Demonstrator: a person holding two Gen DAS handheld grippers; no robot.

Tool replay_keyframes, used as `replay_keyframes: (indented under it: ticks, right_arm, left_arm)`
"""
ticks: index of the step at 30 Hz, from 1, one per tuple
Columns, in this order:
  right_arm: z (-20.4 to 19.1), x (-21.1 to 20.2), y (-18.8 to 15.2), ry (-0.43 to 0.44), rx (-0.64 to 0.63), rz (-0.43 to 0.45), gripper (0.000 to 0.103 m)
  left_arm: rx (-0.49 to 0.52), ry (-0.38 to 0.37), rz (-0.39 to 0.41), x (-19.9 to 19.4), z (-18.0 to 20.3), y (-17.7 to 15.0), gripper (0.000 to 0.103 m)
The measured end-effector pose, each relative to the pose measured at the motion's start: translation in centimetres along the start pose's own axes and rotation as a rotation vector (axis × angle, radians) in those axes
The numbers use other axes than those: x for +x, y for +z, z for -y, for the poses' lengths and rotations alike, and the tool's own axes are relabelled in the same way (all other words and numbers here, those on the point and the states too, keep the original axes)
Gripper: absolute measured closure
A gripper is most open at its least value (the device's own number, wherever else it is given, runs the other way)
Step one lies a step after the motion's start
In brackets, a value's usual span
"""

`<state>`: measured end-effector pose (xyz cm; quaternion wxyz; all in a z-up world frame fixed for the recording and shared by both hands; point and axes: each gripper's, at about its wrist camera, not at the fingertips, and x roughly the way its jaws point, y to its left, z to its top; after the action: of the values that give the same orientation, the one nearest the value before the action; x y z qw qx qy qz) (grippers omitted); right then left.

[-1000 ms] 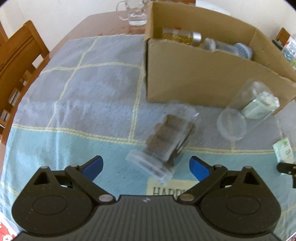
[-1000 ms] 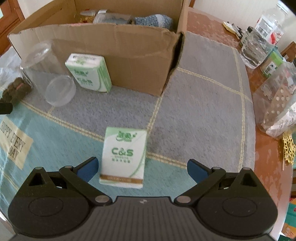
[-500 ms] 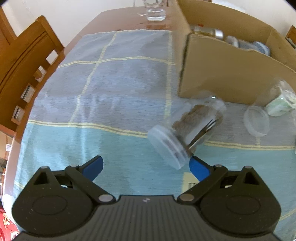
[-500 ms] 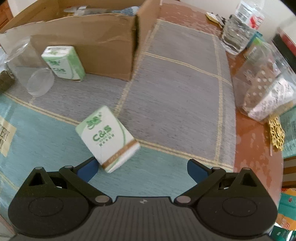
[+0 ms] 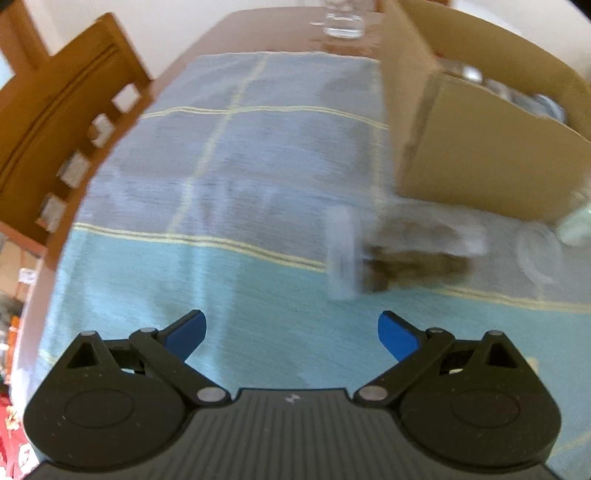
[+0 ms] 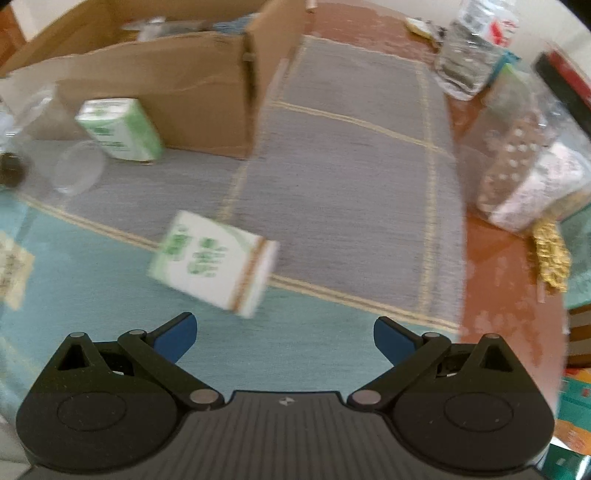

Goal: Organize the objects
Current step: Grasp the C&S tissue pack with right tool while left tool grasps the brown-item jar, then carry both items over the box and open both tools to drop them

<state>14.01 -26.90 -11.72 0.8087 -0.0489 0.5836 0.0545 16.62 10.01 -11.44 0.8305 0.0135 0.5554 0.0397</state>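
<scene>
A clear plastic jar with brown contents (image 5: 402, 254) lies on its side on the blue-grey cloth, blurred, ahead and to the right of my left gripper (image 5: 291, 332), which is open and holds nothing. A white and green tissue pack (image 6: 214, 258) lies tilted on the cloth just ahead of my right gripper (image 6: 284, 336), also open with nothing between its fingers. Behind both stands an open cardboard box (image 5: 491, 158) (image 6: 166, 88) with jars inside. A second tissue pack (image 6: 120, 129) and an empty clear jar (image 6: 74, 170) lie against the box's front wall.
A wooden chair (image 5: 62, 122) stands at the table's left edge. A glass (image 5: 341, 18) sits behind the box. On the bare table at the right are a plastic bottle (image 6: 472, 48), clear bags of food (image 6: 532, 158) and a gold ornament (image 6: 550, 254).
Both views have swung outward and blurred. The brown-filled jar now sits further right in the left view. The near tissue pack looks more turned in the right view.
</scene>
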Motion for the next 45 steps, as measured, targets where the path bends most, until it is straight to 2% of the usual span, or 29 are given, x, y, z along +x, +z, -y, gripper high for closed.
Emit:
replay_keyframes:
  ticks: [6, 13, 20, 26, 34, 35, 45]
  right_arm:
    - [-1.1, 0.7, 0.9, 0.093, 0.018, -0.002, 0.000]
    - [-2.2, 1.1, 2.2, 0.124, 0.022, 0.010, 0.000]
    - [-3.6, 1.5, 3.3, 0.105, -0.026, 0.022, 0.000]
    - [-4.7, 1.9, 4.3, 0.074, -0.061, 0.031, 0.000]
    - [-4.5, 1.8, 4.3, 0.045, -0.054, 0.020, 0.000]
    - [-4.3, 1.7, 4.3, 0.043, -0.048, 0.020, 0.002]
    - [-2.9, 0.8, 4.4, 0.034, -0.040, 0.038, 0.034]
  left_arm:
    - [0.050, -0.100, 0.001, 0.0, 3.3, -0.6, 0.004]
    - [0.060, -0.099, 0.020, 0.9, 4.8, -0.2, 0.003]
    - [0.007, -0.102, 0.041, 1.2, 4.7, 1.1, 0.003]
    - [-0.025, -0.076, 0.070, 1.3, 4.1, 2.3, 0.003]
    - [-0.023, -0.061, 0.073, 1.0, 3.6, 2.6, 0.007]
    - [-0.020, -0.062, 0.075, 0.8, 3.7, 2.5, 0.010]
    - [0.026, -0.066, 0.076, 0.5, 3.4, 2.8, 0.010]
